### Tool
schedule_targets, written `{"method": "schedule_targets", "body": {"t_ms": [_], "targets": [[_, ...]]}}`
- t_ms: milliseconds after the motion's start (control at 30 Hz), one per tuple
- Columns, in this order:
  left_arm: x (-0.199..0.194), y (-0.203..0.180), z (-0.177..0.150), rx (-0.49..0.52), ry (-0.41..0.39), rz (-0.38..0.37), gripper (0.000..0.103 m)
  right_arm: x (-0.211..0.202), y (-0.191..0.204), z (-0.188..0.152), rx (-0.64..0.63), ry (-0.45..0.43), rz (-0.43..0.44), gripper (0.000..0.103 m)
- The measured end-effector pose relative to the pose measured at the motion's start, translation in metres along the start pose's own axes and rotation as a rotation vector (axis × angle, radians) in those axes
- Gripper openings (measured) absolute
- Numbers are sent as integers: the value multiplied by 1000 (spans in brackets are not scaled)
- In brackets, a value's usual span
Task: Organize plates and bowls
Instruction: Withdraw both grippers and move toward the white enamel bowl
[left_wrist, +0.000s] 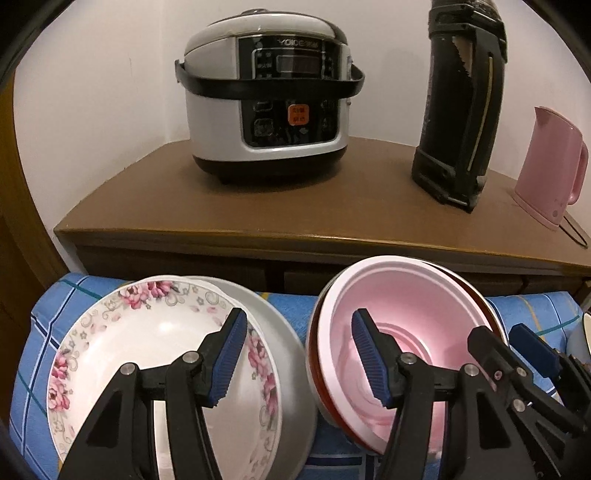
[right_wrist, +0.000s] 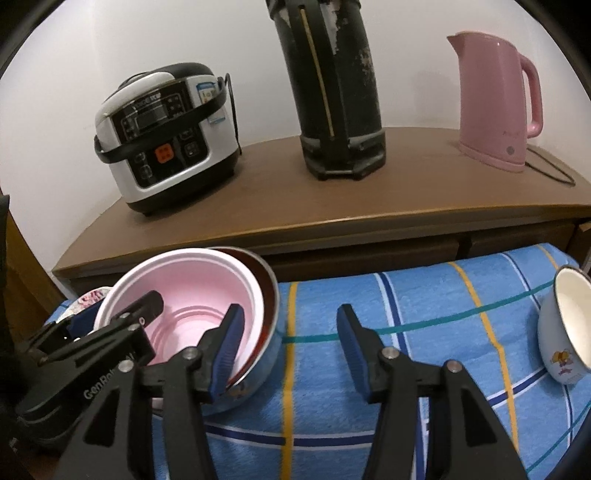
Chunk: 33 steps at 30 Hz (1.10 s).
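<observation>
pink plastic fills the view just past the left gripper (left_wrist: 299, 354): a pink bowl (left_wrist: 406, 306) nested inside a dark red bowl (left_wrist: 476, 291), the pair tilted toward the camera on a blue striped towel (left_wrist: 288, 306). the left gripper's jaws stand wide apart with nothing clamped; its right finger sits over the pink bowl's hollow and its left finger over a floral plate (left_wrist: 147, 332), which lies in a plain grey dish (left_wrist: 284, 332) beside the bowls.

the right gripper (right_wrist: 290, 347) also has its jaws apart and holds nothing. its left finger hangs at the rim of the stacked bowls, though contact cannot be told, and its right finger is over bare towel. well off to its right stands a white enamel cup (right_wrist: 565, 332) on the towel.

beyond both tools, a brown cabinet top (right_wrist: 369, 206) carries a rice cooker (left_wrist: 269, 92), a tall dark thermos (right_wrist: 332, 92) and a pink kettle (right_wrist: 495, 103).
</observation>
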<state>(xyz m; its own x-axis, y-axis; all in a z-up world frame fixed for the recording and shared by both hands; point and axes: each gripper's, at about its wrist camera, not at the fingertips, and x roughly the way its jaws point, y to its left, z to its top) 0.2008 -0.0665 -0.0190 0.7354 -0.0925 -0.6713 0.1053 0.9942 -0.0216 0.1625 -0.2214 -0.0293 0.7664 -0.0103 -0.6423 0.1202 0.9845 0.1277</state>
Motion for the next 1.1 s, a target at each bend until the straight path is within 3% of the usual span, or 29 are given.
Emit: {"method": "schedule_targets", "body": {"t_ms": [133,300,533,800,1100], "targets": [[-2,-4,0,14,-14,-8,62,1,-3,0,0,1,-27,57],[-4,-1,2,7,-21,-14,62,0,-6,0,19,-4,0,57],[-19,4,6,-12,-93,-1,62,-28,-9,2,68,-131,70,60],[-35,4,5,-30,-157,-10,62,-55,-14,3,80,-273,8,68],[-50,-14,-14,-3,-189,-17,62,-74,-28,-14,84,-282,-62,68]]}}
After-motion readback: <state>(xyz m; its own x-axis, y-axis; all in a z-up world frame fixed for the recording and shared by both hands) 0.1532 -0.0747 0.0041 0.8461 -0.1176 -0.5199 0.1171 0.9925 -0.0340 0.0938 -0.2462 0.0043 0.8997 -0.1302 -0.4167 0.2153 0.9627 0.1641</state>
